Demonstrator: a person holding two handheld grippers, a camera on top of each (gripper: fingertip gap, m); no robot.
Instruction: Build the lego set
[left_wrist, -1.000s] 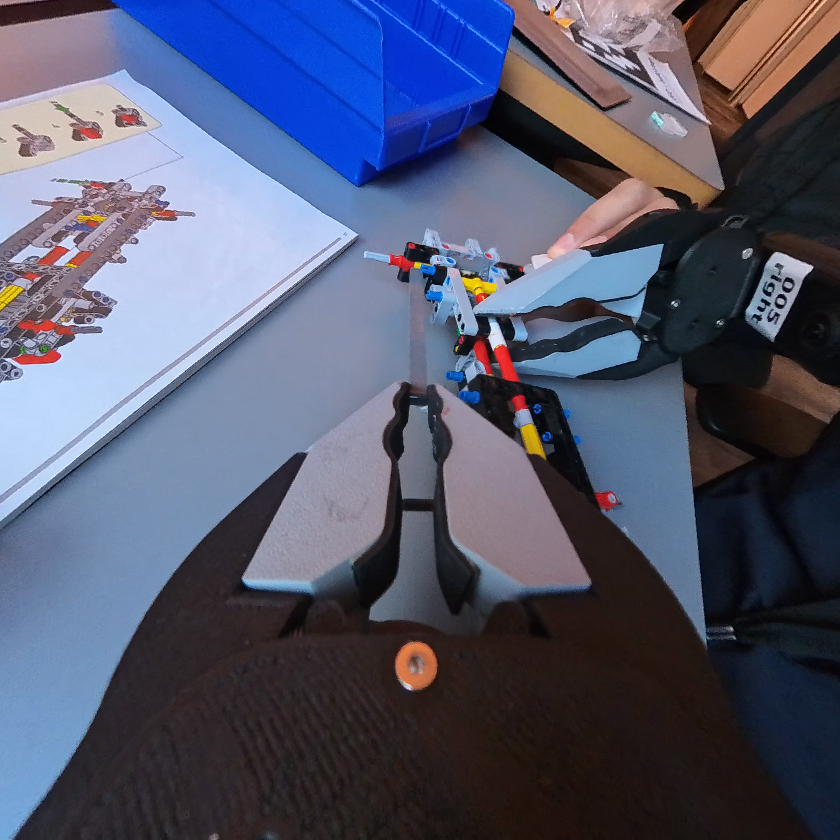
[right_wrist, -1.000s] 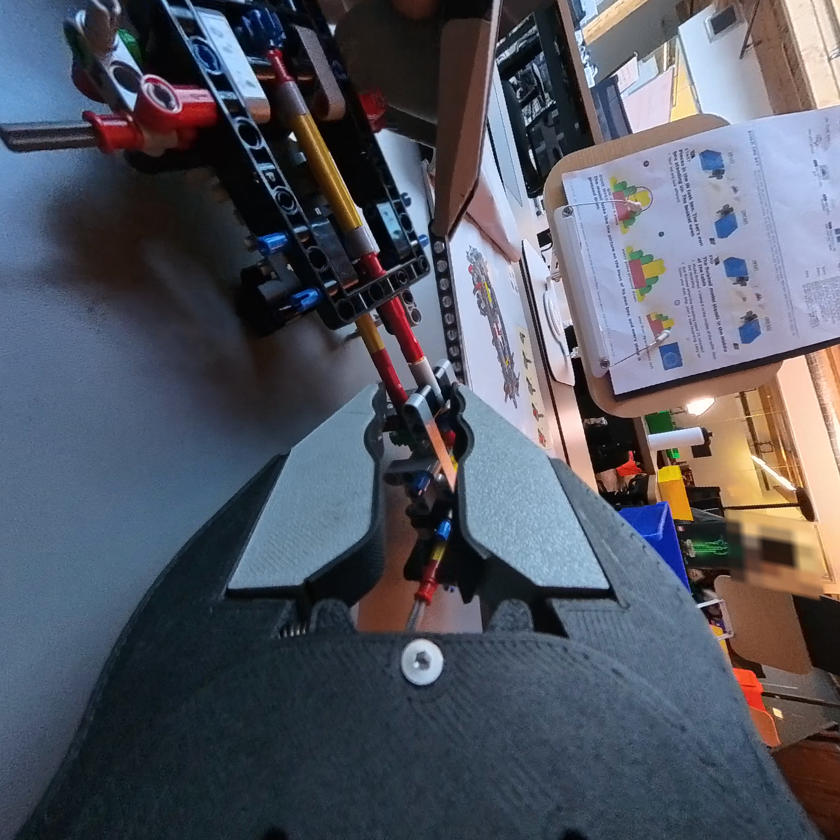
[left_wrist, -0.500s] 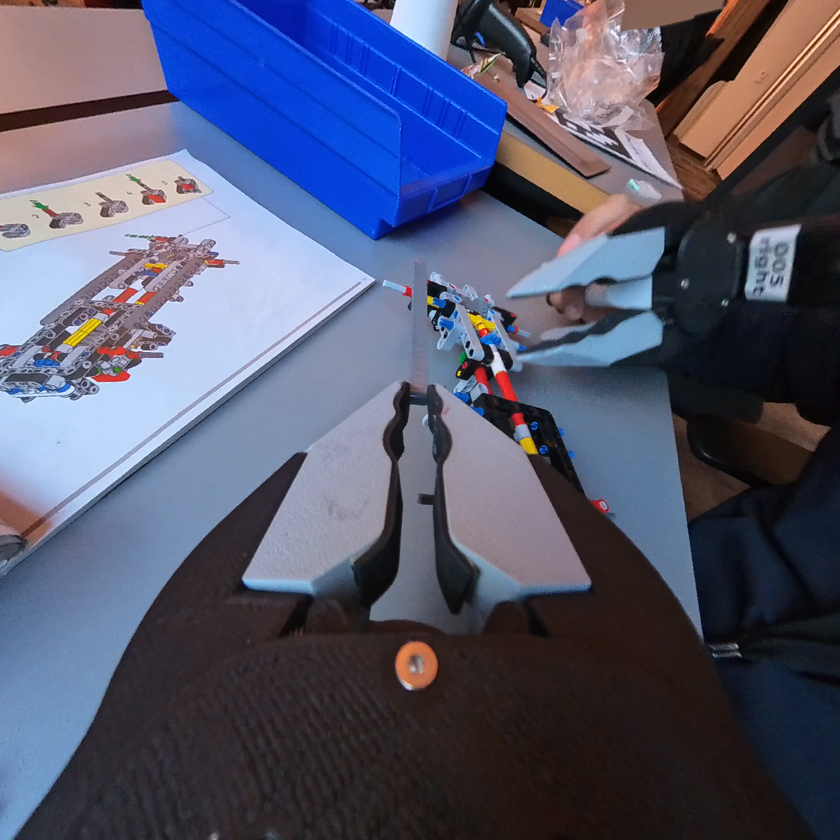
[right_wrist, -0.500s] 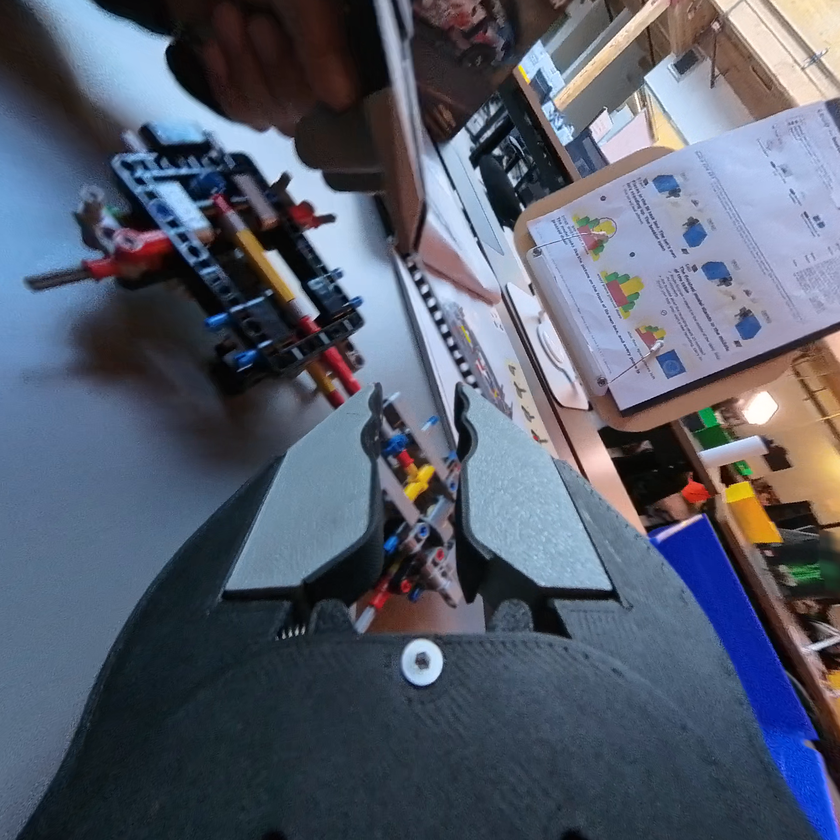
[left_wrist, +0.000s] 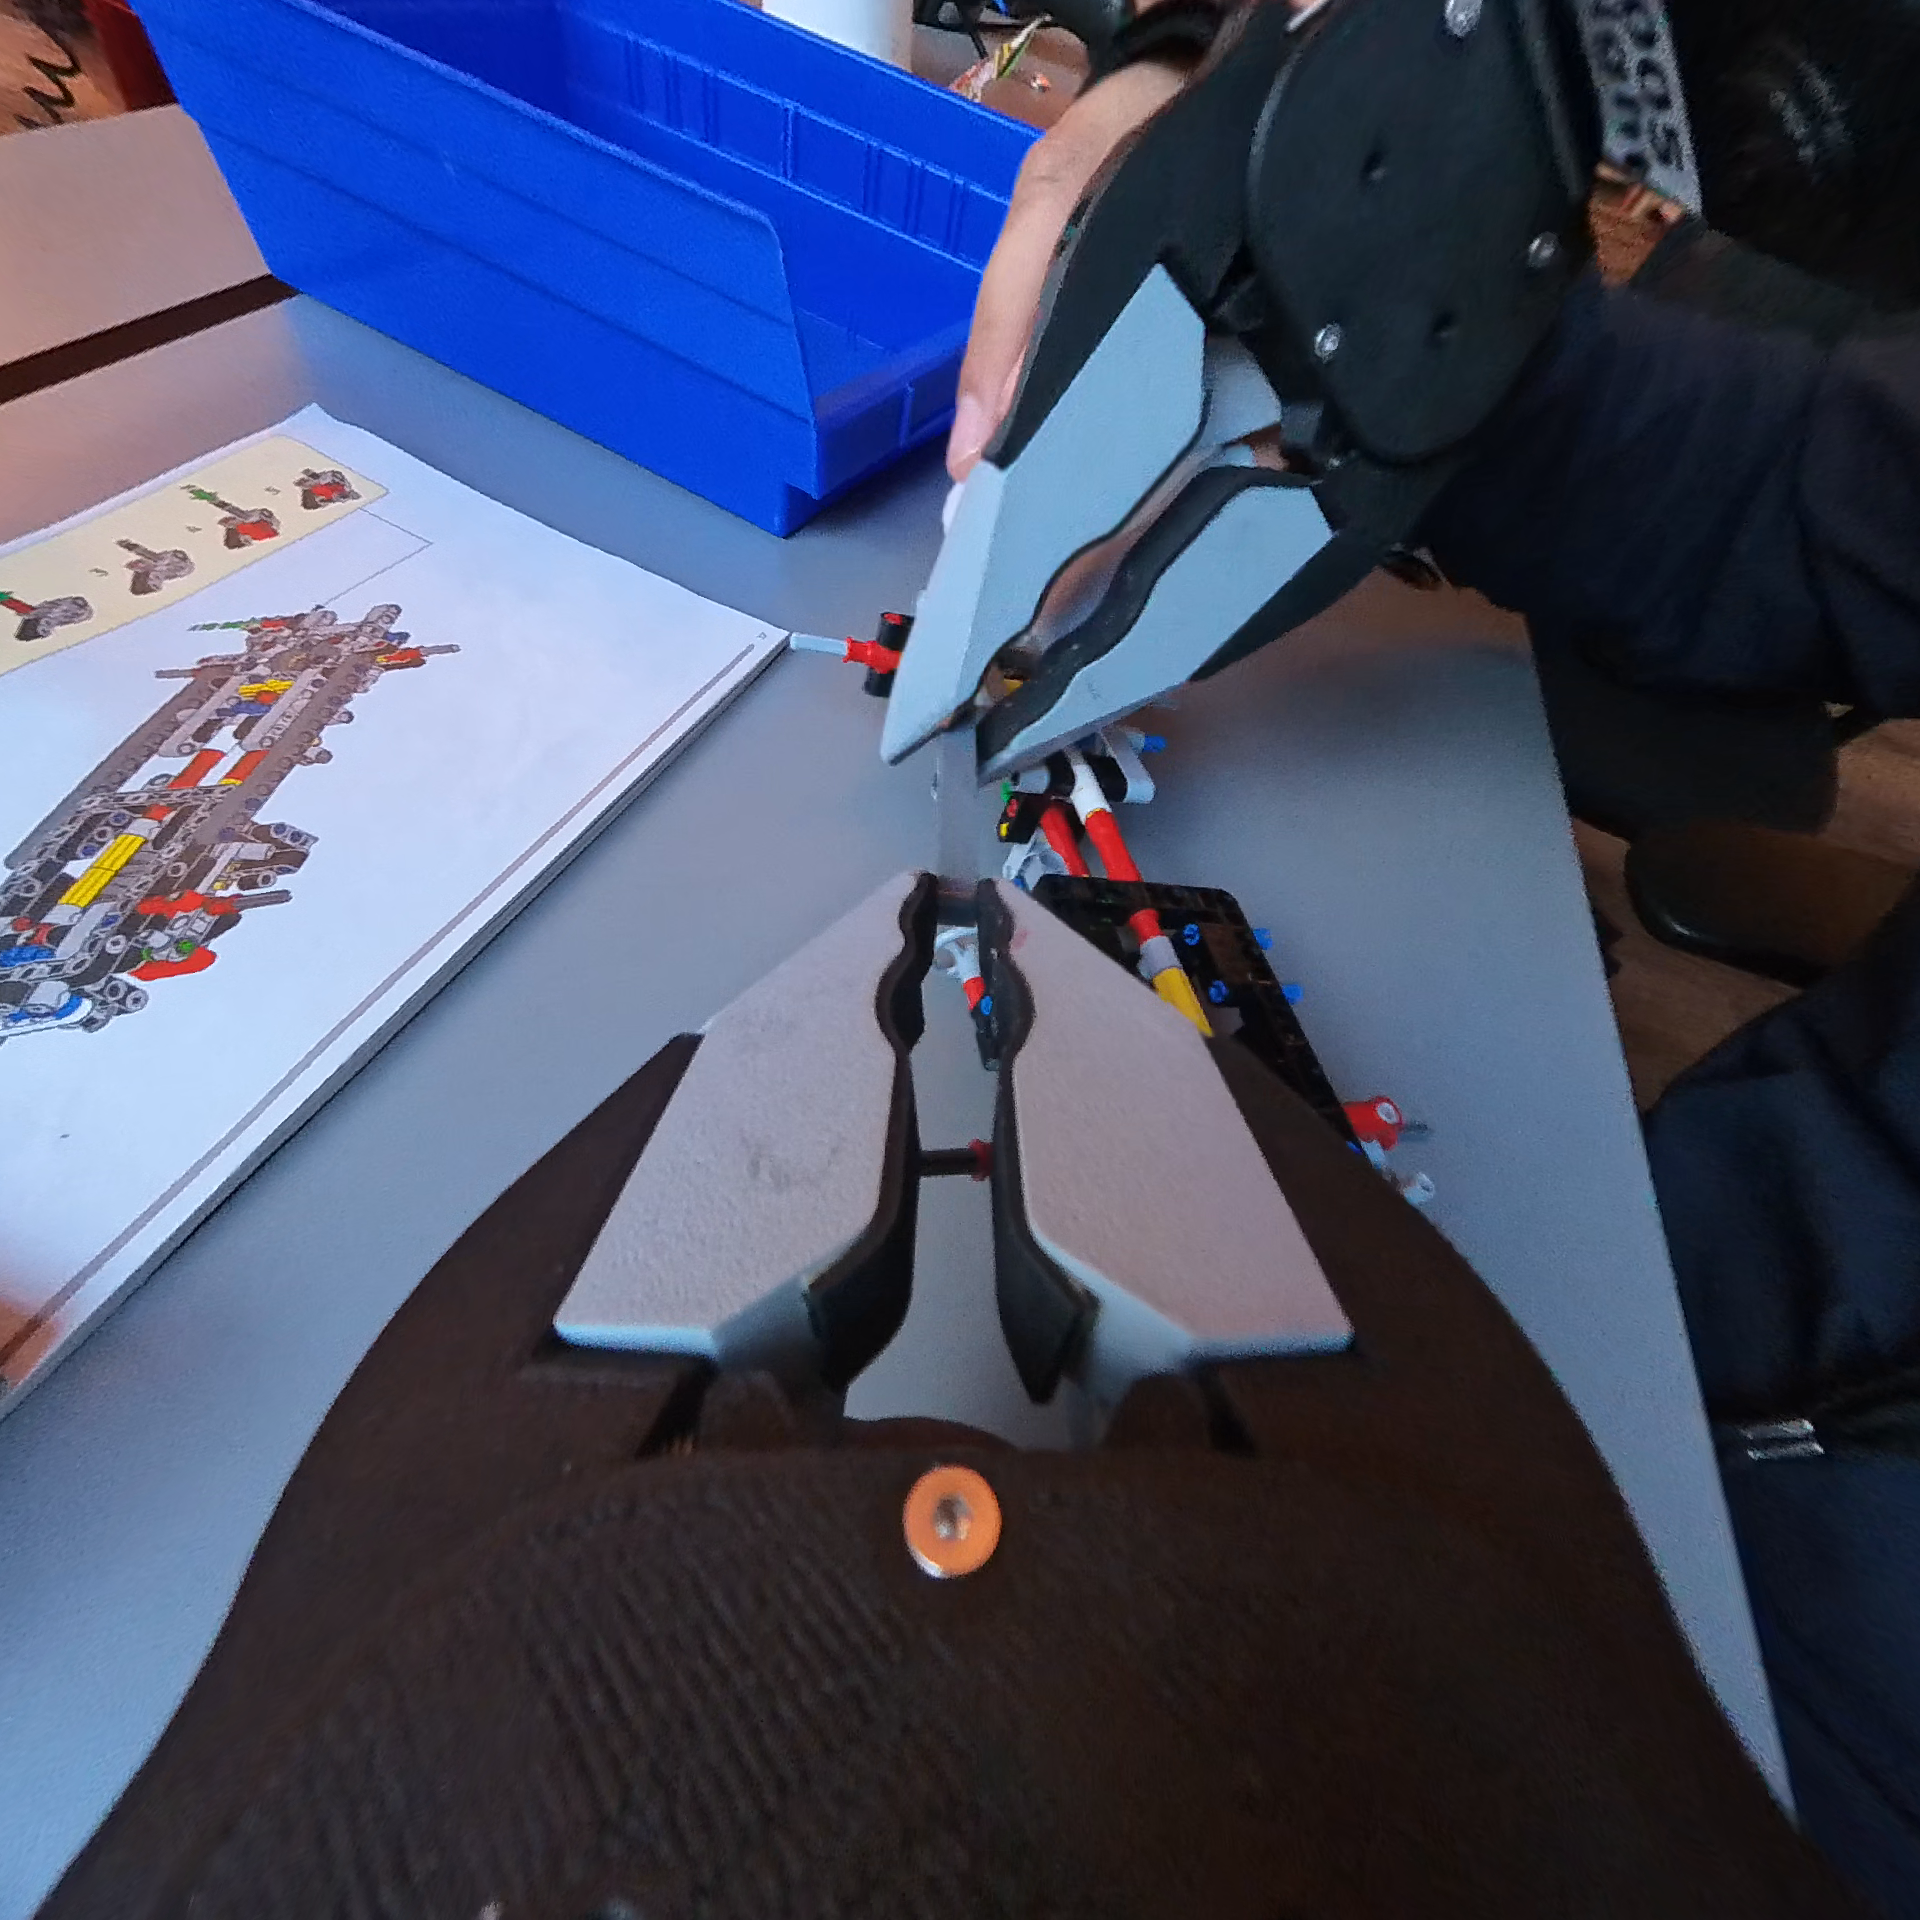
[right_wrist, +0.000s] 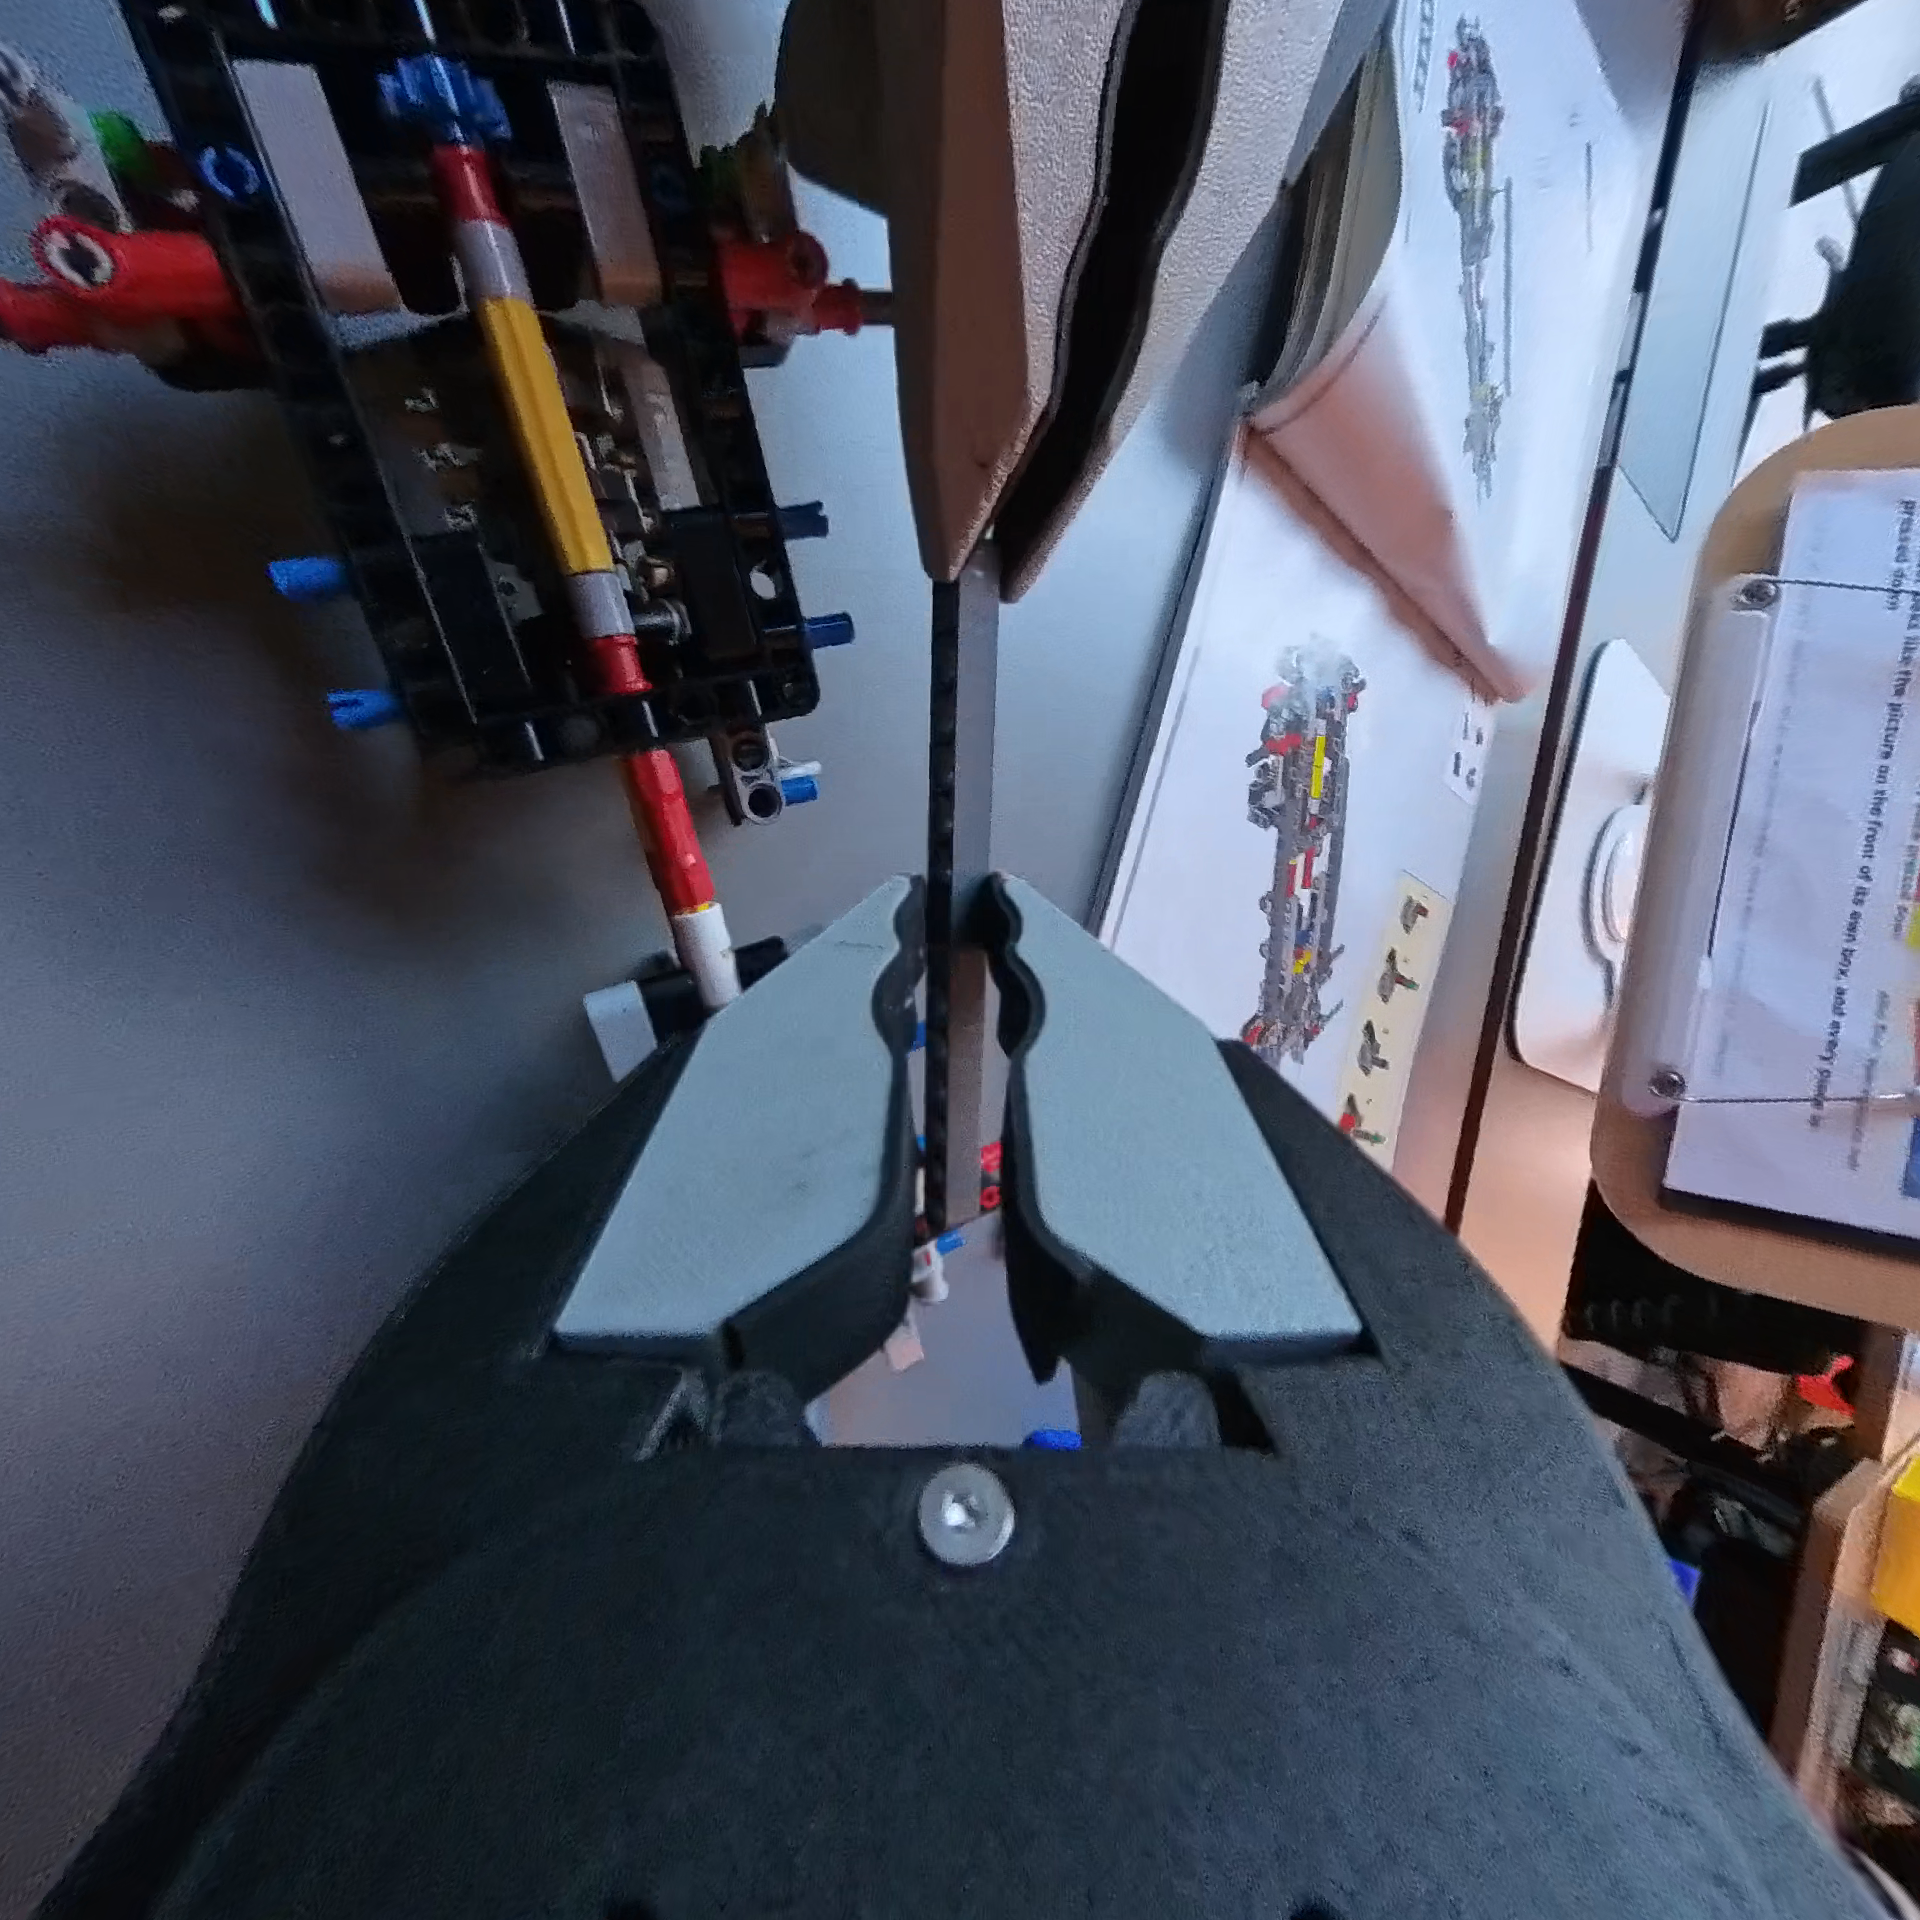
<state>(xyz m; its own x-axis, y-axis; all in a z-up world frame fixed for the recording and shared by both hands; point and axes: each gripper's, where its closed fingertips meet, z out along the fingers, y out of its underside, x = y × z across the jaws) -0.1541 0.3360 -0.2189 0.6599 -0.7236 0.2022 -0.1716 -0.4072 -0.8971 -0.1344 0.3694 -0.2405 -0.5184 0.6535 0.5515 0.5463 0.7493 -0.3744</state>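
Left wrist view: my left gripper (left_wrist: 956, 883) and right gripper (right_wrist: 958, 883) each pinch an end of one long grey beam (right_wrist: 971, 727), brick model (left_wrist: 1132, 914) just right

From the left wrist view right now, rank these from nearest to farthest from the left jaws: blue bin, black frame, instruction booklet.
1. Black frame: just right of the left gripper.
2. Instruction booklet: open, on the left.
3. Blue bin: far back, across the table.
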